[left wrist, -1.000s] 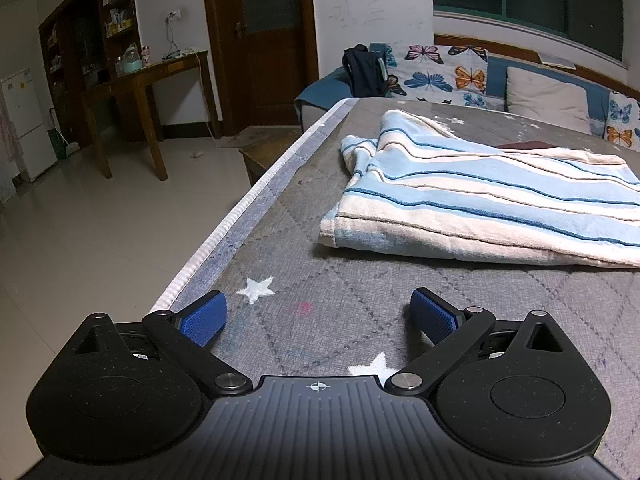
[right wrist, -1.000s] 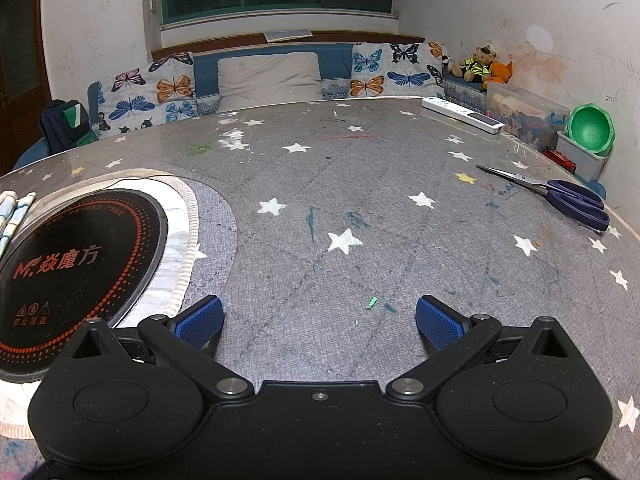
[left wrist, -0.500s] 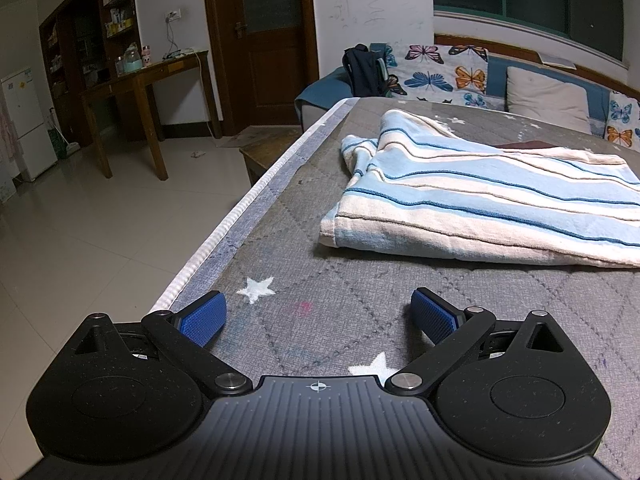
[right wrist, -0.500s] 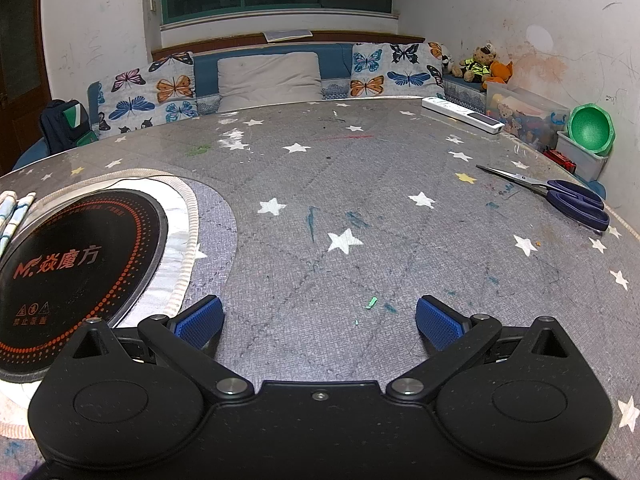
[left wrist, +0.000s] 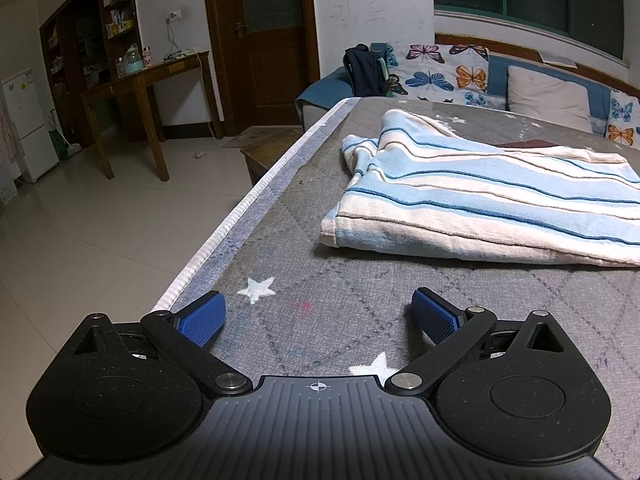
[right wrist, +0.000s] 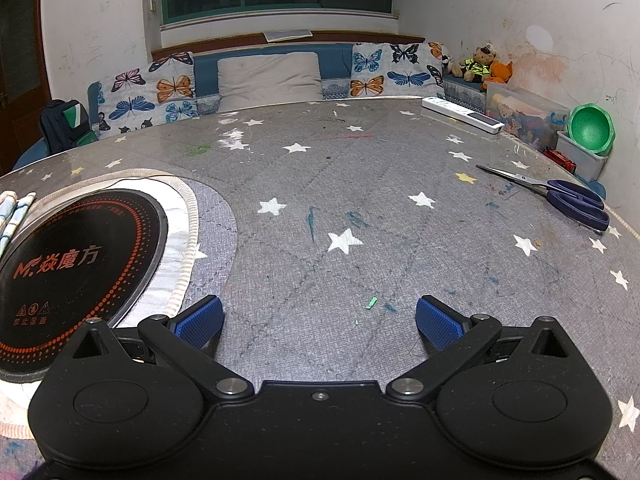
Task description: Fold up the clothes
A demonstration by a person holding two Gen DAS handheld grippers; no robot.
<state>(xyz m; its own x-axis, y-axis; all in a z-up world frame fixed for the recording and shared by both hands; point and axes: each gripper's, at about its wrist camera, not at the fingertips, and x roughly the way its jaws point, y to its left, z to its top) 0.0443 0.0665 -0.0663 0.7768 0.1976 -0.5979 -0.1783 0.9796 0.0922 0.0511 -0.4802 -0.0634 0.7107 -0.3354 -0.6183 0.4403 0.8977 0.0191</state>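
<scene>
Striped blue-and-white garment (left wrist: 488, 200) lying folded on grey star-print table cover (left wrist: 360, 280), at 1 o'clock from left gripper (left wrist: 318, 314), well apart. Left fingers (left wrist: 202, 318) spread wide, holding nothing, low over cover near table edge. Right gripper (right wrist: 318, 320) likewise spread and empty above bare cover. Black round induction plate (right wrist: 76, 264) at 10 o'clock; scissors (right wrist: 560, 196) at 2 o'clock; white remote (right wrist: 462, 114) near 1 o'clock.

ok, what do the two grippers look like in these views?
Both alike: the left gripper and right gripper have matte black speckled bodies with two round housings, black link arms with silver pivot pins, and ribbed blue finger pads. The left has a small white crosshair mark. No cables, hands or sleeves show.
</scene>
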